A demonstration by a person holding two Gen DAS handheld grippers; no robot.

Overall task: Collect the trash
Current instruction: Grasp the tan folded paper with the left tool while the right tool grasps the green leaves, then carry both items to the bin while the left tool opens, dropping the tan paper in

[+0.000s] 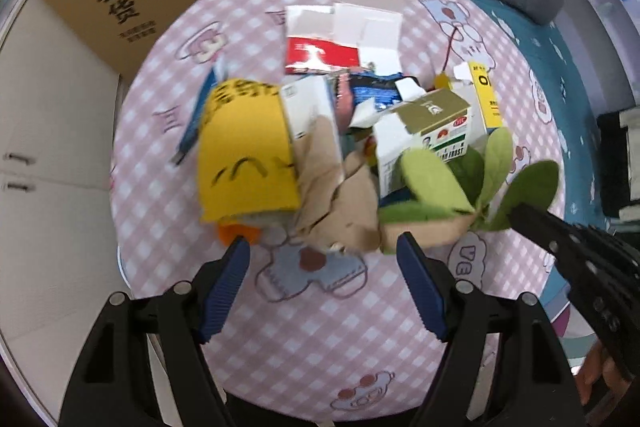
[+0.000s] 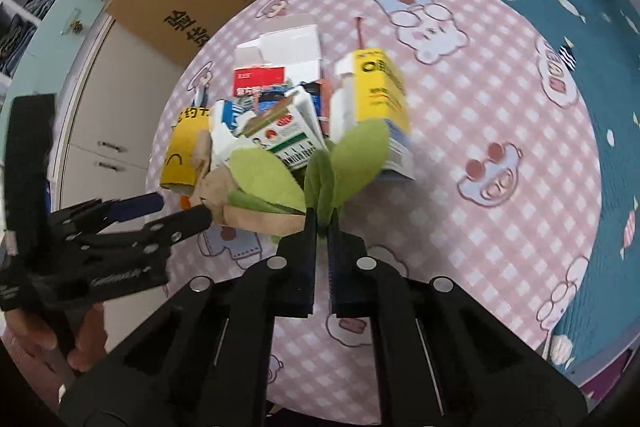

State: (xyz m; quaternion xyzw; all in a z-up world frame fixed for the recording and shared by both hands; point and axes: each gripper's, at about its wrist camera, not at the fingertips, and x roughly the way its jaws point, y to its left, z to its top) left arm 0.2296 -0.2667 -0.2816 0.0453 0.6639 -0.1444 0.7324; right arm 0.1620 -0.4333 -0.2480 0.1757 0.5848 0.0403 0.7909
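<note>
Already the right gripper (image 2: 322,227) is clamped on the green fabric leaves (image 2: 320,167) at the trash pile's (image 1: 360,131) near side, mid-table (image 1: 320,347); the left gripper (image 1: 324,247), jaws apart, is poised beside it over the tan paper (image 1: 340,211).

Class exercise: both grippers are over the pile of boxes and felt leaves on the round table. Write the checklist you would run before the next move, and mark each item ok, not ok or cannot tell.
1. Right gripper shut on the leaves: ok, jaws pinch the stem end.
2. Left gripper open: ok, nothing between its pads.
3. Left gripper lined up on a target: ok, it hangs over the tan paper.
4. Grippers clear of each other: ok, apart, though close.
5. Leaves free of the boxes: cannot tell, they overlap.
6. Bin in view: not ok, none seen.
</note>
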